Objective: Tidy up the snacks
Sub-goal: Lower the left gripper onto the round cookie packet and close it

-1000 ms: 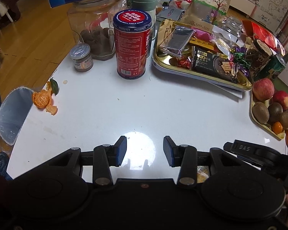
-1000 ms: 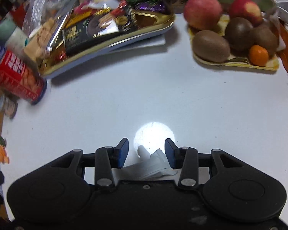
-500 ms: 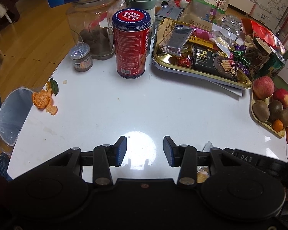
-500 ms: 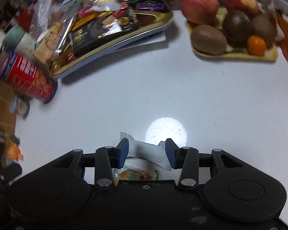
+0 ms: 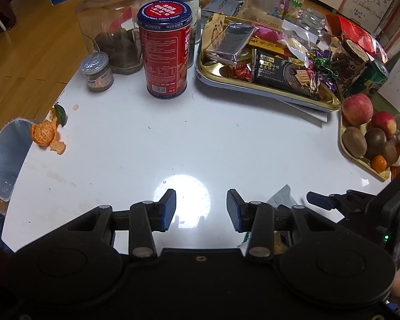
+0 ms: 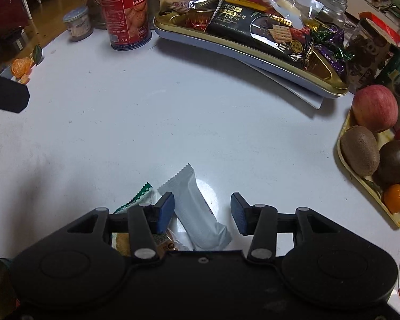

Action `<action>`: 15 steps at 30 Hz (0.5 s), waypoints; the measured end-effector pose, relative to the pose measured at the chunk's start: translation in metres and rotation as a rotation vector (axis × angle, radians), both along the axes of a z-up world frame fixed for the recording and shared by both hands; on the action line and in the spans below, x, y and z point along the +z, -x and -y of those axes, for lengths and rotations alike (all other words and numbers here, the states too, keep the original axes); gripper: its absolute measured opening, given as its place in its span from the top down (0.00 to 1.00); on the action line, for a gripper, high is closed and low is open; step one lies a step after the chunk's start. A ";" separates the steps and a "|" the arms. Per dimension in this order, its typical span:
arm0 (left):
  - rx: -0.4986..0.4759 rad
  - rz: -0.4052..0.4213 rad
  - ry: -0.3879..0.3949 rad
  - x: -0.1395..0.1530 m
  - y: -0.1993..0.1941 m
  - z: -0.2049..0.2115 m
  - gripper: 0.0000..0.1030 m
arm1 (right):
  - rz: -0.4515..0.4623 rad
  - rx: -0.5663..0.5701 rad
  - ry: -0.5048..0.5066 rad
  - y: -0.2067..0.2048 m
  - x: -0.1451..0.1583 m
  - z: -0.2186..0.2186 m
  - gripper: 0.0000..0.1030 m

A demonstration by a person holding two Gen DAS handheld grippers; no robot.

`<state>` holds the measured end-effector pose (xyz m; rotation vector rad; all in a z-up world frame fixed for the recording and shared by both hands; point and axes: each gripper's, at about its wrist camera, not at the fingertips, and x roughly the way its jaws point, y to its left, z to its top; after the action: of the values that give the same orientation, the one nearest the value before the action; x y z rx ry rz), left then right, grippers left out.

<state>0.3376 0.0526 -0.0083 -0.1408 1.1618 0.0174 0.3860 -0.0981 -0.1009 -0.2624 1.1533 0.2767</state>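
Observation:
A white snack packet (image 6: 197,208) lies on the white table (image 6: 173,122), between my right gripper's open jaws (image 6: 202,210), closer to the left finger. A green-edged clear snack packet (image 6: 138,200) lies partly under that left finger. The gold snack tray (image 6: 253,50) at the far side holds a black cracker pack (image 6: 261,26), a silver pack and wrapped candies. My left gripper (image 5: 201,209) is open and empty above the near table. The white packet's tip (image 5: 282,196) and the right gripper's finger (image 5: 320,200) show at its right.
A red biscuit tin (image 5: 166,50), a small jar (image 5: 97,70), a glass jar (image 5: 112,34) and a green flask stand at the back left. Orange peel (image 5: 45,133) lies at the left edge. A fruit tray (image 6: 360,168) with apples, kiwis and a small orange sits right.
My right gripper has swung left and pulled back, bringing the white packet and a second packet into full view between and beside its jaws. The left gripper has barely moved.

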 end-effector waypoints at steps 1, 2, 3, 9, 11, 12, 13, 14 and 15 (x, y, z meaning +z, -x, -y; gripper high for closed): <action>-0.003 -0.005 0.003 -0.001 0.000 0.001 0.50 | -0.005 0.000 -0.001 0.000 -0.003 0.000 0.54; -0.004 -0.009 0.004 -0.002 0.000 0.001 0.50 | -0.006 -0.004 -0.004 -0.001 -0.005 0.001 0.56; -0.005 -0.012 0.004 -0.003 0.000 0.002 0.50 | -0.008 -0.011 0.000 -0.002 -0.007 0.002 0.56; -0.026 -0.028 0.007 -0.008 0.000 0.009 0.50 | -0.010 -0.090 -0.040 0.006 -0.016 0.023 0.59; -0.038 -0.043 0.020 -0.011 0.000 0.014 0.50 | -0.012 -0.108 -0.029 0.012 -0.016 0.029 0.59; -0.046 -0.049 0.026 -0.013 0.001 0.016 0.50 | -0.016 -0.107 -0.036 0.014 -0.015 0.031 0.61; -0.057 -0.058 0.032 -0.016 0.002 0.020 0.50 | -0.011 -0.104 -0.036 0.017 -0.015 0.034 0.65; -0.067 -0.067 0.036 -0.018 0.002 0.023 0.50 | -0.007 -0.111 -0.034 0.020 -0.015 0.036 0.67; -0.078 -0.077 0.040 -0.021 0.003 0.027 0.50 | -0.004 -0.130 -0.035 0.023 -0.015 0.039 0.68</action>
<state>0.3343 0.0254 -0.0292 -0.1306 1.2438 -0.0700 0.3632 -0.1372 -0.1158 -0.1550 1.1626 0.1823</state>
